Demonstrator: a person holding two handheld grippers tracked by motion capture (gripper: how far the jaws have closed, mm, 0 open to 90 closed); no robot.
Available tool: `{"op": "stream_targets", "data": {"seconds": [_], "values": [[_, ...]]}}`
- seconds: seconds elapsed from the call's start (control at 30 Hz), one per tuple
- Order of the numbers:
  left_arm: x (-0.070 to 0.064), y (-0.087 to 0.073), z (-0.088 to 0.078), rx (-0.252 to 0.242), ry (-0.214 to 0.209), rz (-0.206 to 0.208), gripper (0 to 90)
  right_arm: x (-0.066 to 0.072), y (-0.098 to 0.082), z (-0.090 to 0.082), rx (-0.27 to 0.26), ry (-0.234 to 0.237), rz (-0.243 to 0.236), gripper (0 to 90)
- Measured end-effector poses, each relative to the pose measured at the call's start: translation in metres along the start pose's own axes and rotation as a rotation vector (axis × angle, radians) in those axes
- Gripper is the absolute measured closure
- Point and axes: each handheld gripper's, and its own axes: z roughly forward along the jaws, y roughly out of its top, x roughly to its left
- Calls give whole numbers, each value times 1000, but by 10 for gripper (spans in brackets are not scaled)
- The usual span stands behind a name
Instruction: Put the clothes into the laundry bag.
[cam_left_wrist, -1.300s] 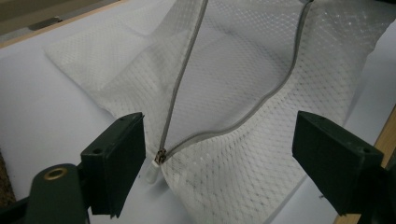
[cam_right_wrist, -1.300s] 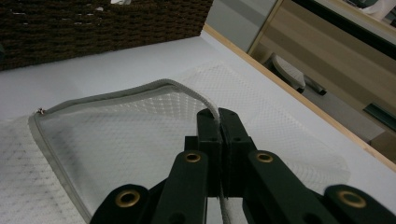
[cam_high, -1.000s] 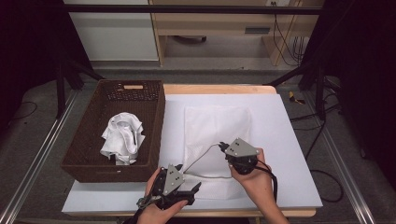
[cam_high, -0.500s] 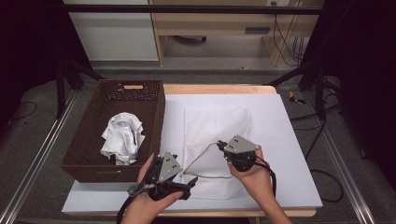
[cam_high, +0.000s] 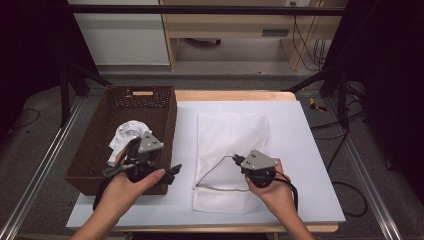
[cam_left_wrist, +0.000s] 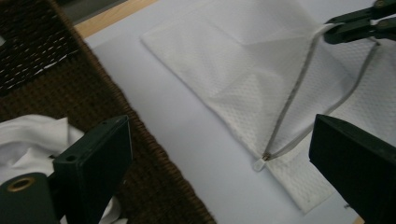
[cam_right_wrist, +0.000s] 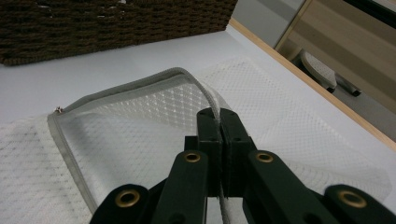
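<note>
On the white worktop (cam_high: 310, 150), just right of the wicker basket (cam_high: 95, 150), lies the white mesh laundry bag (cam_high: 227, 132), flat, with its grey zipper edge (cam_right_wrist: 140, 84) unzipped and lifted into an open mouth towards the person's side. The right claw (cam_high: 235, 159) is pinched tight on that zipper edge and holds it up off the lower layer, as the right gripper view shows, with the tape running between the closed jaws; the zipper pull (cam_left_wrist: 259, 162) sits at the near left corner of the bag, lying on the worktop. The left claw (cam_high: 125, 156) hangs over the basket with its jaws spread wide and nothing between them; they have just been opening. It points down at the crumpled white cloth (cam_high: 127, 137) that lies in the basket against the right-hand wall. By my reading, the step in hand is the reach for the cloth while the bag is kept open, so the work is at an early stage: nothing is in the bag yet. The next move calls for lowering the left claw onto a raised fold of the cloth, closing on it, lifting it clear of the basket wall and carrying it to the held-open mouth, while the right claw keeps its grip so that the opening does not collapse.
</note>
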Motion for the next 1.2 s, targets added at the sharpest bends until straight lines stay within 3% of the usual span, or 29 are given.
{"op": "stream_targets", "data": {"seconds": [0.1, 0.2, 0.3, 0.4, 0.5, 0.53, 0.57, 0.7, 0.83, 1.13, 1.2], "values": [[14, 3, -4, 41, 51, 10, 63, -2, -3, -2, 1, -3, 11, 889], [26, 7, -7, 34, 45, -37, 64, -4, -4, -3, 3, -10, 19, 889], [43, 11, -6, 61, 94, -44, 66, -7, -5, -2, 5, -12, 26, 889], [65, 10, 4, 103, 136, -87, 66, -6, -6, -1, 9, -11, 24, 888], [84, 3, 19, 156, 147, -133, 72, -6, -6, -1, 9, -10, 17, 888], [89, 1, 23, 172, 146, -137, 71, -5, -5, -1, 11, -10, 17, 888], [96, -3, 32, 220, 138, -134, 70, -5, -5, -1, 12, -9, 15, 888], [116, -16, 52, 290, 167, -151, 72, -5, -6, -1, 12, -2, 17, 886], [137, -27, 62, 294, 147, -254, 88, -6, -8, 0, 18, 3, 18, 887], [149, -39, 79, 372, 164, -247, 71, -4, -8, 2, 24, 10, 10, 886], [152, -42, 83, 371, 158, -268, 74, -4, -8, 2, 24, 10, 9, 886]]}}
